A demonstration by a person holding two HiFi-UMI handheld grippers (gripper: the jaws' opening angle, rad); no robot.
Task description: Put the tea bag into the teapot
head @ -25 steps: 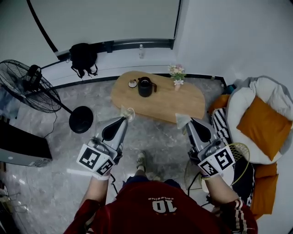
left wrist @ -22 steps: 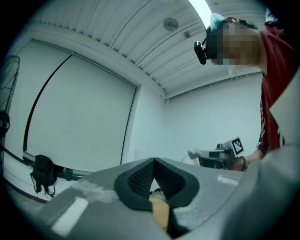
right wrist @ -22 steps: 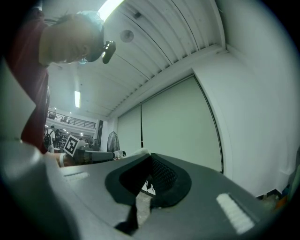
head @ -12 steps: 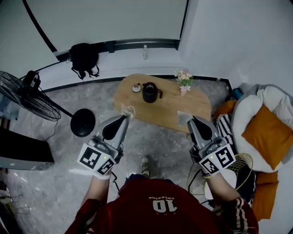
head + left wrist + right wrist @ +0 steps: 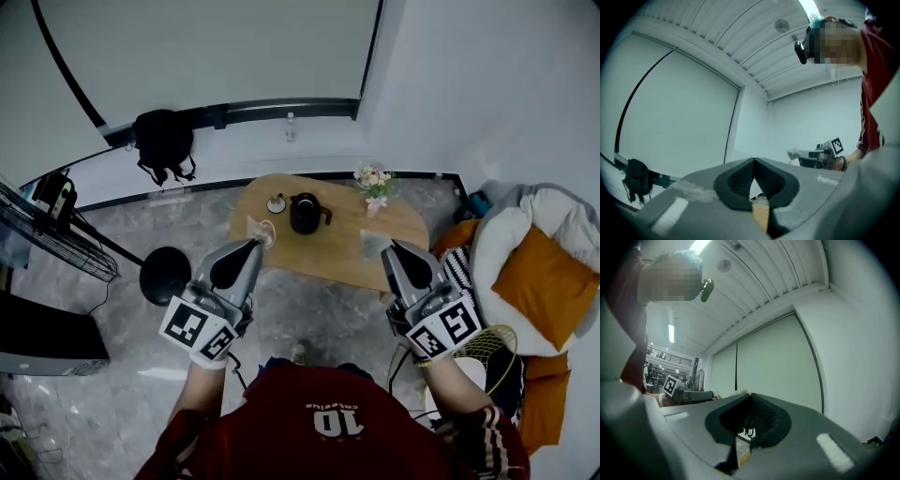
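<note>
- The left gripper is held out in front of the person, its tips over the near left edge of the desk as the head view shows it.
- In the left gripper view its jaws are pressed together at the tips, with nothing between them. Only a sliver of wall and tan desk shows through the gap below.
- The right gripper is held level with it, well apart, over the near right edge of the desk.
- In the right gripper view its jaws are likewise closed tip to tip and hold nothing.
- The black teapot stands upright on the far half of the desk, its handle to the right. It is well apart from both grippers.
- Just to the left of the teapot sits a small round dish. Something pale lies on it, too small to tell whether it is the tea bag.
- I cannot pick out the tea bag with certainty in any view.
- A flower vase stands near the far right edge of the desk.
- A black backpack leans against the far wall.
- A fan's round base rests on the marbled floor to the left of the desk.
- To the right, an orange pillow lies on a white cushion.
</note>
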